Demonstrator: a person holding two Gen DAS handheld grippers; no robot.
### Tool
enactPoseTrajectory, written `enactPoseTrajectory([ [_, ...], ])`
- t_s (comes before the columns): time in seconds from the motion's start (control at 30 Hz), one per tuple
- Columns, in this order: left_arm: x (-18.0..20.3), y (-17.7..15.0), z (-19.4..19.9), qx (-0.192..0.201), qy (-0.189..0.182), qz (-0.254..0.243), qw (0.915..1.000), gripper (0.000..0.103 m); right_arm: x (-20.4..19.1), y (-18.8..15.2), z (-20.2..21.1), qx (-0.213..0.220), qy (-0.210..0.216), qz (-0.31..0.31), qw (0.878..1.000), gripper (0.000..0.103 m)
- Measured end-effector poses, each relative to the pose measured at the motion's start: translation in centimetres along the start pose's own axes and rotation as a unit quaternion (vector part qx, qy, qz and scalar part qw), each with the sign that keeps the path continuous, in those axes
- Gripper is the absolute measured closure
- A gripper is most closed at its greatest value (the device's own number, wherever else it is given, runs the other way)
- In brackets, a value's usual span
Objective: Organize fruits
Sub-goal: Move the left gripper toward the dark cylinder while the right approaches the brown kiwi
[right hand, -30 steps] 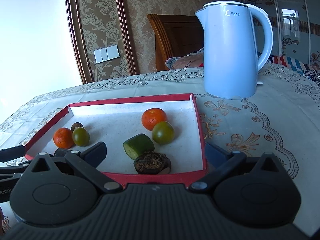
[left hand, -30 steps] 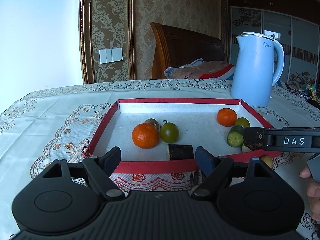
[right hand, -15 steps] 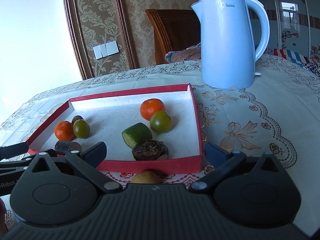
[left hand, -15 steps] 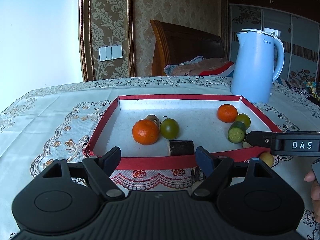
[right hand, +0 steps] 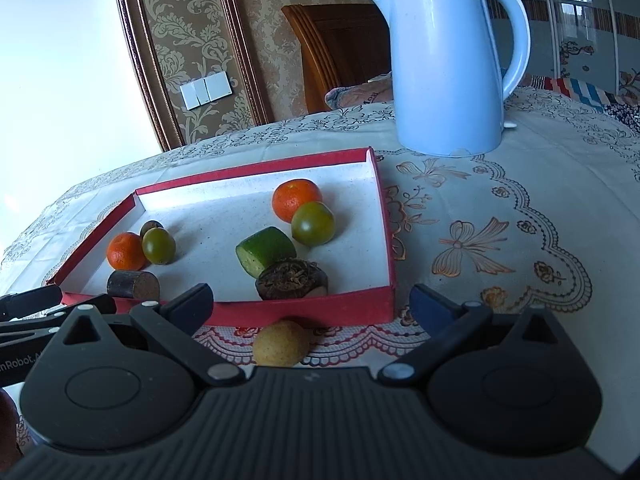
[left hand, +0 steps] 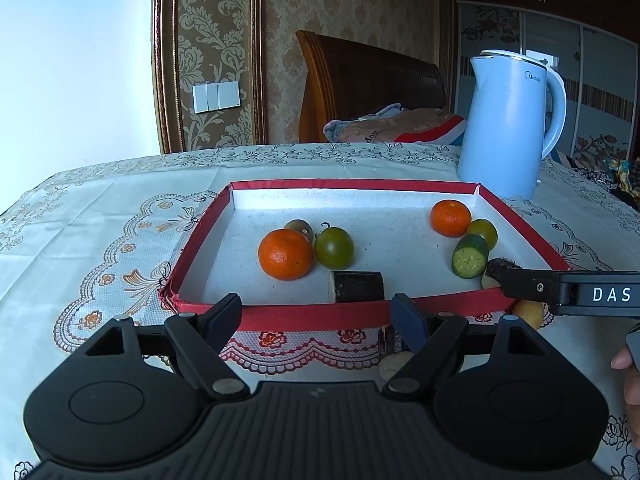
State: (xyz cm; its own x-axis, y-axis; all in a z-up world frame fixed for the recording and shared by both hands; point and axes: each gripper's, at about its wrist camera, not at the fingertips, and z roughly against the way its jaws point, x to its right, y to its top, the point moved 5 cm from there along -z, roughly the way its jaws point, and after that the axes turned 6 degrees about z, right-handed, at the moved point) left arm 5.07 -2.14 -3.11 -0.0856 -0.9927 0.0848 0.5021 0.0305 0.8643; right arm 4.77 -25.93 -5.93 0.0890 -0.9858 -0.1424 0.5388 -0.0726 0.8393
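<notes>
A red-rimmed tray holds two oranges, two green tomatoes, a cucumber piece, a dark cylinder, a dark shrivelled fruit and a small brown fruit. A yellow fruit lies on the cloth just outside the tray's near edge. A cut piece lies by my left gripper's right finger. My left gripper is open and empty before the tray. My right gripper is open and empty, with the yellow fruit between its fingers.
A light blue kettle stands behind the tray's right corner. The patterned tablecloth covers the table. The right gripper's black body reaches in from the right in the left wrist view. A wooden chair stands behind.
Both grippers have drawn back toward me from the tray. The yellow fruit has come into the right wrist view, outside the tray's near edge.
</notes>
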Motion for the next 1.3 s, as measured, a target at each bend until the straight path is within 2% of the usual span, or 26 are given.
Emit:
enactPoseTrajectory([
  [0.1,0.1,-0.1,-0.2,-0.009,-0.009,0.002,0.9999,0.021,0.0,-0.1,0.0,-0.001,-0.001,0.0,1.0,0.0],
  [0.2,0.2,-0.2,-0.1,-0.013,-0.018,0.004,0.9998,0.016,0.0,-0.1,0.0,-0.002,-0.003,0.001,1.0,0.0],
  [0.37,0.5,-0.4,0.0,-0.014,-0.027,-0.003,0.9995,0.016,0.5,-0.6,0.5,-0.01,-0.002,-0.008,1.0,0.0],
  [0.7,2.2,-1.0,0.5,-0.012,-0.057,-0.041,0.9974,0.016,1.2,-0.7,0.9,-0.007,-0.02,-0.015,1.0,0.0],
  [0.87,2.7,-1.3,0.1,-0.023,-0.051,-0.056,0.9969,0.016,1.8,-0.7,0.8,-0.011,-0.023,-0.031,0.999,0.0],
  [1.1,2.4,-1.4,-0.5,-0.041,-0.051,-0.047,0.9968,0.016,1.2,-0.9,0.7,-0.016,-0.024,-0.014,0.999,0.0],
  [1.3,1.8,-1.3,-0.5,-0.043,-0.037,-0.026,0.9981,0.009,1.2,-1.1,0.8,-0.021,-0.031,-0.008,0.999,0.0],
])
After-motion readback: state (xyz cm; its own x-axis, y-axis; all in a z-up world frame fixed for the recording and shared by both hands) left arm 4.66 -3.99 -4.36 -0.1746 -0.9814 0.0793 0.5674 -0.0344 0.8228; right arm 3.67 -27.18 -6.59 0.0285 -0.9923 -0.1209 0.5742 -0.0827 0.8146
